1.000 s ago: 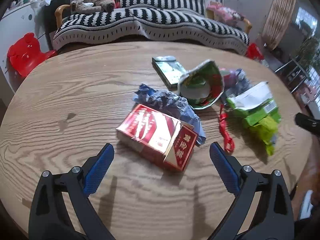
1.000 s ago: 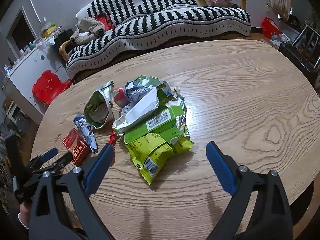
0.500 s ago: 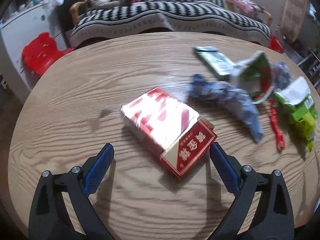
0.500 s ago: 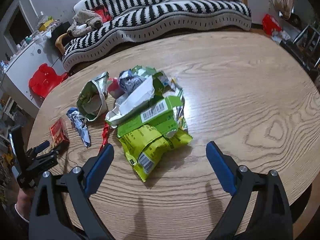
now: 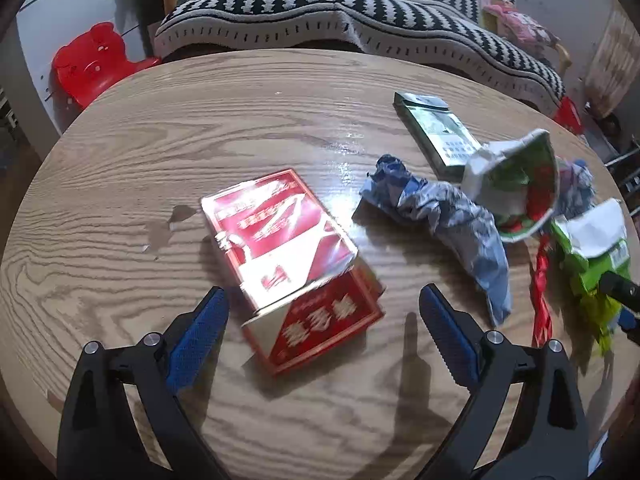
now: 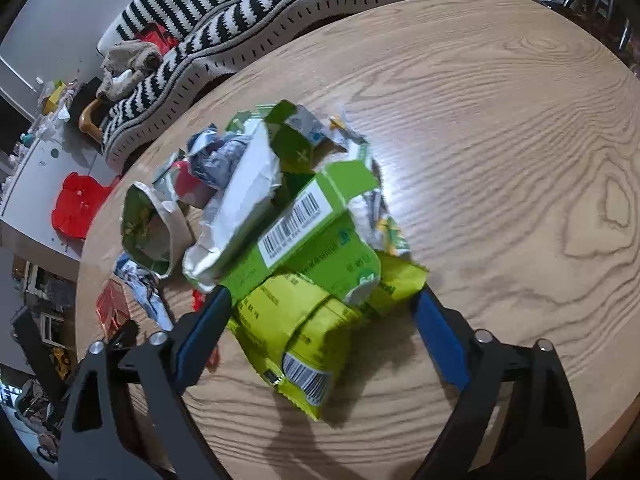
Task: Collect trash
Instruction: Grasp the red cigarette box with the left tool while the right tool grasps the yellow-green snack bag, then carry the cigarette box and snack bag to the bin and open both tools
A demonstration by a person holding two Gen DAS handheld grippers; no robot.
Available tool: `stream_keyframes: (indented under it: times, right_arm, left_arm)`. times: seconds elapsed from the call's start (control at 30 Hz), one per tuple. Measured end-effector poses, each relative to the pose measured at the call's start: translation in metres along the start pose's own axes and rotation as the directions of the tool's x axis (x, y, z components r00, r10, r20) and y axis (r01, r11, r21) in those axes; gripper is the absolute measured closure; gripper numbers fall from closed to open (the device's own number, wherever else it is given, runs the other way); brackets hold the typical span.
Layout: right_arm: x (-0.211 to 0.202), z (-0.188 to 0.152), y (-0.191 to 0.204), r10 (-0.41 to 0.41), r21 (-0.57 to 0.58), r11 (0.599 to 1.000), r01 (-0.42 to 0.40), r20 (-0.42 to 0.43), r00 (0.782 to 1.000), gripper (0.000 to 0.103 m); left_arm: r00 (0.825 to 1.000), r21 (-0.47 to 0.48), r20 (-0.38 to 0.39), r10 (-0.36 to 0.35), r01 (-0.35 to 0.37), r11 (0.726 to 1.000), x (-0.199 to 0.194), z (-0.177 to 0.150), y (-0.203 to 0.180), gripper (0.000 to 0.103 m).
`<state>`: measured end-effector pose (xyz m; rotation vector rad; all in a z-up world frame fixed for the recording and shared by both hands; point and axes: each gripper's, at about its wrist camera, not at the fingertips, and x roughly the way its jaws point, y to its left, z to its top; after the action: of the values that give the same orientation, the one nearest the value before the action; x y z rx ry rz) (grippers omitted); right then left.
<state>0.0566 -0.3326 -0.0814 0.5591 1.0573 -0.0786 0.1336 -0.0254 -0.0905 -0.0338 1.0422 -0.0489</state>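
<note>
A shiny red box (image 5: 296, 264) lies on the round wooden table (image 5: 120, 168), its near end between the fingers of my left gripper (image 5: 320, 300), which is open and not touching it. Right of the box lie a crumpled blue wrapper (image 5: 448, 216), a silver-green pack (image 5: 436, 128) and an open snack bag (image 5: 516, 184). My right gripper (image 6: 320, 300) hangs low over a heap of green wrappers. Its jaws are closing, and the yellow-green bag (image 6: 304, 328) lies between them under a green barcode box (image 6: 304, 216). The pads do not visibly press on the bag.
A black-and-white striped sofa (image 5: 360, 4) runs behind the table, with a red plastic stool (image 5: 92, 64) and a white cabinet (image 5: 80, 4) to its left. A thin red strip (image 5: 540, 288) lies by the green heap. Bare tabletop (image 6: 520, 160) stretches right of the heap.
My left gripper came closer to the red box, which now reaches between its fingers. My right gripper dropped toward the green heap, rolled, and its jaws narrowed a little.
</note>
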Motion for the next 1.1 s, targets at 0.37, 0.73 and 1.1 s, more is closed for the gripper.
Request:
stream_keyframes:
  times: [0.37, 0.73, 1.1]
  right_arm:
    - [-0.039, -0.018, 0.013, 0.061, -0.139, 0.988, -0.060, 0.001, 0.998, 0.058]
    - [-0.083, -0.019, -0.005, 0.041, -0.194, 0.981, -0.019, 0.108, 0.993, 0.058]
    - [-0.104, -0.019, -0.018, 0.032, -0.197, 0.980, 0.003, 0.176, 0.984, 0.058]
  left_arm:
    - [1.000, 0.110, 0.016, 0.006, -0.008, 0.994, -0.011, -0.011, -0.012, 0.041]
    - [0.997, 0.129, 0.019, -0.070, 0.066, 0.989, -0.049, -0.019, -0.017, 0.043]
    - [0.993, 0.192, 0.078, -0.084, 0.068, 0.979, -0.071, -0.023, -0.043, 0.043]
